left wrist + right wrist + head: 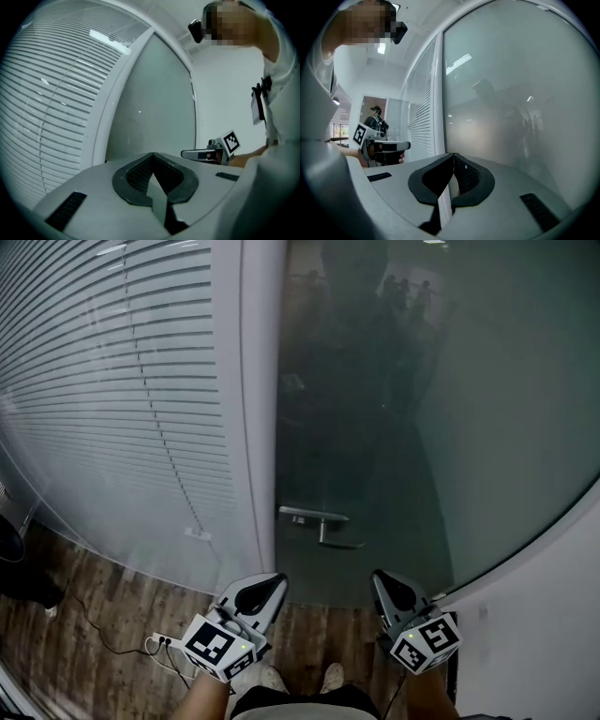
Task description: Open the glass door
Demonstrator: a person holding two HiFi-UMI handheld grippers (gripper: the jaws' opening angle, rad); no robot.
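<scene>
The frosted glass door stands closed in front of me, with a metal lever handle low on its left edge beside the white frame post. My left gripper hovers just below and left of the handle, jaws shut and empty. My right gripper is held level to the right of the handle, also shut with nothing in it. Neither touches the door or handle. In the left gripper view the closed jaws face the door panel; the right gripper view's shut jaws face the glass.
A glazed partition with white slatted blinds fills the left. A white power strip with cables lies on the wooden floor. A white wall closes the right. My shoes stand near the threshold. A person stands far off.
</scene>
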